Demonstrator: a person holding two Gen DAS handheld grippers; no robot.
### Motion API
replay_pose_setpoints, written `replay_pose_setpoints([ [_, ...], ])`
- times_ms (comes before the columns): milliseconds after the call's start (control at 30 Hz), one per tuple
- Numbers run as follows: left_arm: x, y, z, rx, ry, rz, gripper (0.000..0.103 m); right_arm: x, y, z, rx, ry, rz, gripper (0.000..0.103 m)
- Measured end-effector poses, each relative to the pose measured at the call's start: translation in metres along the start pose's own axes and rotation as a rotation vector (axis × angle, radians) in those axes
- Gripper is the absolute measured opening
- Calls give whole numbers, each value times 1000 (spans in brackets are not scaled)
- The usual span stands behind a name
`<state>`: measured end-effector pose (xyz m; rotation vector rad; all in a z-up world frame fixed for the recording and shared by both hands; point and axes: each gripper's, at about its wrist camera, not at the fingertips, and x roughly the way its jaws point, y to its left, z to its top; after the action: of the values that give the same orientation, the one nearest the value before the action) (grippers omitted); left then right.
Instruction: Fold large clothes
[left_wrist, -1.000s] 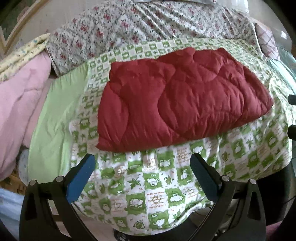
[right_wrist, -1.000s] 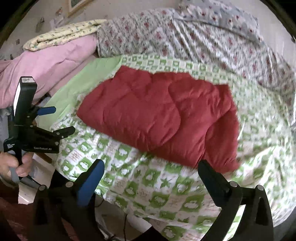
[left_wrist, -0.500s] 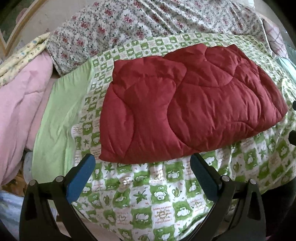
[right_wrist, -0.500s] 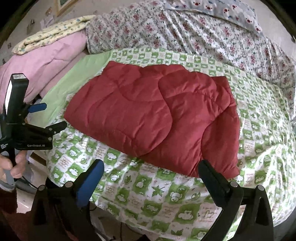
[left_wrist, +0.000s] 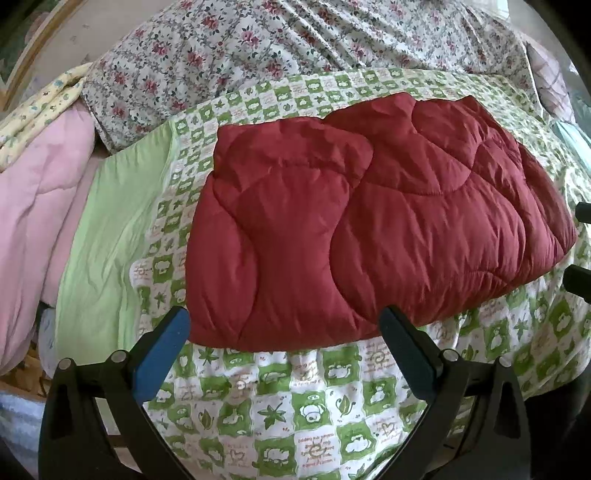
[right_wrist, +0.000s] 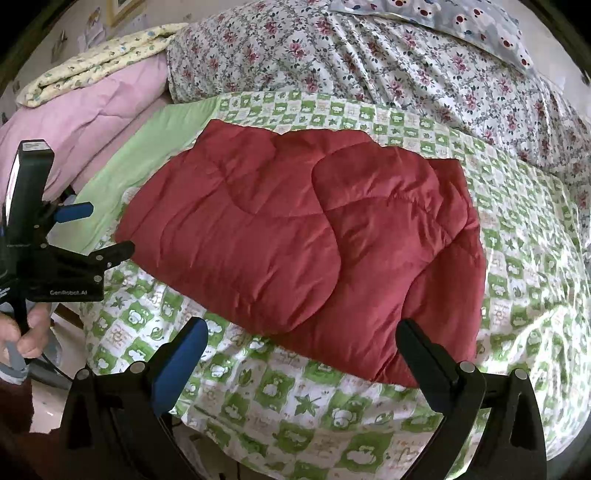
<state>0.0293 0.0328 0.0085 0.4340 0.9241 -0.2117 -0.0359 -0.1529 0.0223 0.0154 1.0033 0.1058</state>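
I see the red quilted garment lying folded on the green checked bedspread. Left gripper and right gripper both spread, empty. I'd pinch its 2 near corners together, evenly.

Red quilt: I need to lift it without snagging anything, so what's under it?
The red quilt lies folded on a green-checked sheet, which shows on every side of it. Whatever lies beneath its middle, or between its folds, is covered.
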Motion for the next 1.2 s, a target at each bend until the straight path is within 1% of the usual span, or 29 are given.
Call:
replay_pose_setpoints([
  [367, 9, 0, 9, 3, 12, -10, 103, 12, 1, 16, -26, 14, 3, 102],
  [633, 19, 2, 14, -15, 24, -25, 103, 21, -3, 23, -15, 12, 8, 102],
  [867, 36, 12, 21, -81, 47, -71, 103, 39, -17, 26, 41, 21, 9, 102],
  [933, 41, 18, 24, -118, 48, -98, 103, 43, -24, 29, 74, 12, 20, 102],
  [1000, 45, 22, 28, -155, 24, -125, 103, 48, -30, 33, 107, -10, 25, 102],
  [1033, 51, 25, 31, -173, 18, -144, 103, 51, -34, 35, 121, -23, 16, 102],
  [1067, 57, 25, 33, -183, 30, -152, 103, 54, -36, 37, 132, -21, 4, 102],
  [1133, 68, 24, 36, -193, 35, -156, 103, 65, -40, 40, 145, -7, 0, 101],
  [1200, 87, 22, 39, -193, 60, -143, 103, 83, -45, 41, 152, 21, -29, 101],
])
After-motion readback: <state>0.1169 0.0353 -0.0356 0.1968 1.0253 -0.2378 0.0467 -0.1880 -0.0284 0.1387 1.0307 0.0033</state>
